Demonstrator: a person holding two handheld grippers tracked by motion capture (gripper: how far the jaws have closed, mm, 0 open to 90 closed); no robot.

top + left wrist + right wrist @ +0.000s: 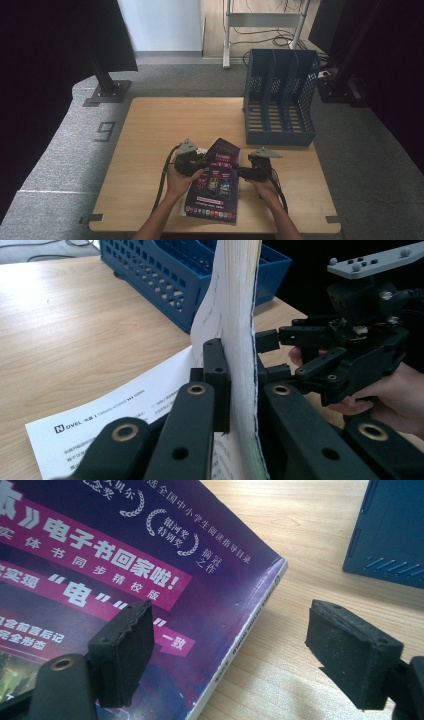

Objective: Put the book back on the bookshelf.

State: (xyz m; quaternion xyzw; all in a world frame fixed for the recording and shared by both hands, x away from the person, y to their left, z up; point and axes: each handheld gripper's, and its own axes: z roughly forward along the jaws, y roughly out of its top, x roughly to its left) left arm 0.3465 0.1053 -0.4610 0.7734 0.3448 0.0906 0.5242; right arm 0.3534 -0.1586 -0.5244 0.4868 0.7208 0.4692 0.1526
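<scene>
A paperback book (215, 185) with a purple cover lies on the wooden table (165, 125) in front of the person. My left gripper (204, 161) is at the book's upper left edge. In the left gripper view it (240, 375) is shut on the book's thick block of pages (235, 315), which stands lifted on edge, while one white printed page (115, 415) lies flat on the table. My right gripper (239, 171) is open at the book's right side. One of its pads (125, 635) hangs over the cover (125, 580) and the other over bare table. It also shows beyond the pages as the right gripper (270, 356).
A blue slotted file rack (280, 100) stands at the table's back right, close behind the book (165, 280); its corner (395, 535) is just beyond my right gripper. Bare wood lies to the left and behind. A black stand base (107, 90) sits on the carpet at the left.
</scene>
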